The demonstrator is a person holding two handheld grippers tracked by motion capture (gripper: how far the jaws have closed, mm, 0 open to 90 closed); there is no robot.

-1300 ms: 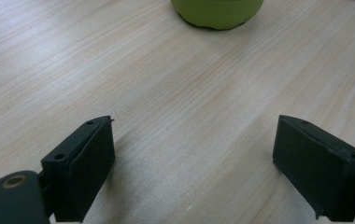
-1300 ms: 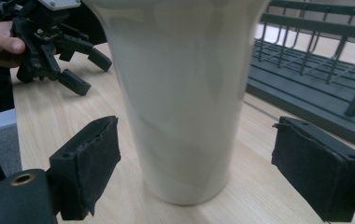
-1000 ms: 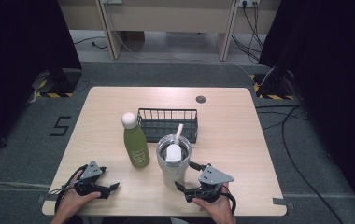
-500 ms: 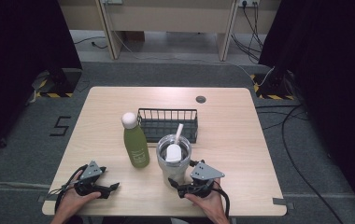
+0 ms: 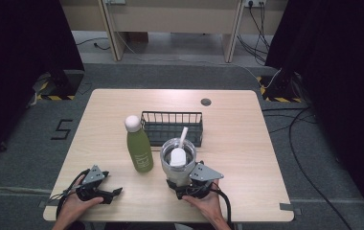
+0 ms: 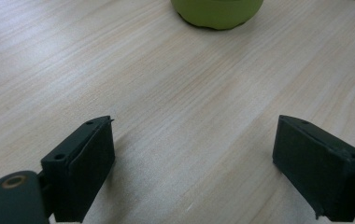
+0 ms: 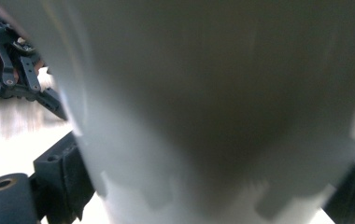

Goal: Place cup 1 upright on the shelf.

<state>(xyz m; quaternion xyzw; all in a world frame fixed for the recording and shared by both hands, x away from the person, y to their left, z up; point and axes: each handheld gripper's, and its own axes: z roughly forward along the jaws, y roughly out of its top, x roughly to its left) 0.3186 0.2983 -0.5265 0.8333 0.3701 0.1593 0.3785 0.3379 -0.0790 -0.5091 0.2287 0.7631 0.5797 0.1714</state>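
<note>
A grey metal tumbler (image 5: 177, 163) with a white straw stands near the table's front middle. My right gripper (image 5: 184, 186) is pushed up against its base. In the right gripper view the tumbler (image 7: 213, 107) fills the gap between the two wide-apart jaws, so the gripper (image 7: 213, 196) is open around it. A green bottle (image 5: 139, 146) with a white cap stands upright just left of the tumbler. My left gripper (image 5: 113, 192) rests on the table at the front left, open and empty. In the left gripper view the bottle's base (image 6: 216, 9) lies well ahead of that gripper (image 6: 194, 140).
A black wire basket (image 5: 172, 125) sits behind the bottle and tumbler. A small dark round disc (image 5: 205, 101) lies near the far edge of the wooden table (image 5: 247, 143). Cables trail on the floor at the right.
My right gripper has slid left and forward until its jaws sit either side of the tumbler's base. The left gripper, bottle and basket have not moved.
</note>
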